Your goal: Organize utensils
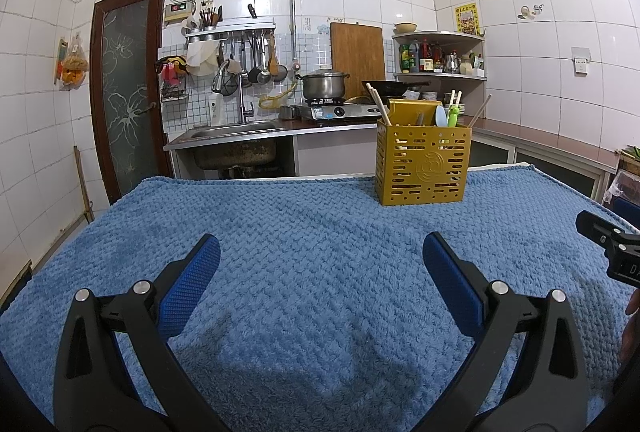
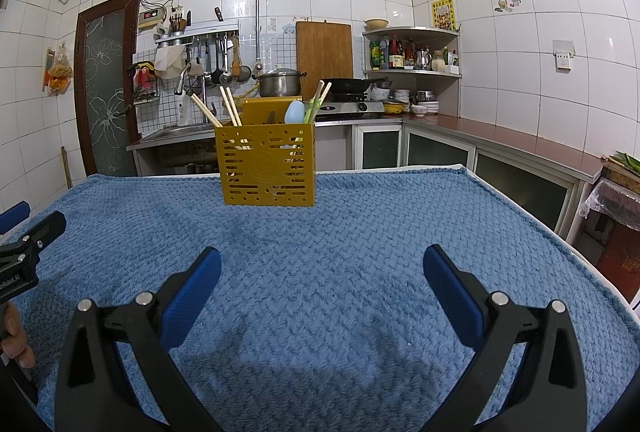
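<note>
Above the blue-covered tabletop (image 1: 304, 232), my left gripper (image 1: 320, 272) and right gripper (image 2: 322, 280) hang wide open, empty; utensils already stand upright in the yellow holder (image 2: 266, 167).

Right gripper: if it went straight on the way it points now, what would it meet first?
Probably the yellow utensil holder, which stands slightly left of the open right gripper. Only bare blue towel lies between; depth is unclear, so it might pass just beside it.
</note>
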Tool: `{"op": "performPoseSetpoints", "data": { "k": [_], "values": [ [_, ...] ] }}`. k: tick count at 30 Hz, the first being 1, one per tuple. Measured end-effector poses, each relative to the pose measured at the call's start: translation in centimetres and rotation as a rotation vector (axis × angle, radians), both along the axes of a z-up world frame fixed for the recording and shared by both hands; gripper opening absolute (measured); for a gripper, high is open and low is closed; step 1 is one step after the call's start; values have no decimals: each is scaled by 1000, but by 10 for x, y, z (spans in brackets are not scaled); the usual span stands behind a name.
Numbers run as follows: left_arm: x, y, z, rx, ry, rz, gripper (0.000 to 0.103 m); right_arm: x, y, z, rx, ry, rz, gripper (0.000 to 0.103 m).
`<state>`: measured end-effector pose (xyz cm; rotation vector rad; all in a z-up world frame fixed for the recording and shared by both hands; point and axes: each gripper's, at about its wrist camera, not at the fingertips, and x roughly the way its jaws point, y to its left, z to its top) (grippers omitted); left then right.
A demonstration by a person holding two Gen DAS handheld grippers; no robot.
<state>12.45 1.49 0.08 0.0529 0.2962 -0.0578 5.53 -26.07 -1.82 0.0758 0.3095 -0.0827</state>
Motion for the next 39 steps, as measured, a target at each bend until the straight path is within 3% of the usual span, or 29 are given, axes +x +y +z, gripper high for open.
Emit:
{"op": "performPoseSetpoints", "data": {
  "k": [39],
  "values": [
    [2,1,2,3,-1,3,98,0,0,0,-2,0,2,99]
  ]
}}
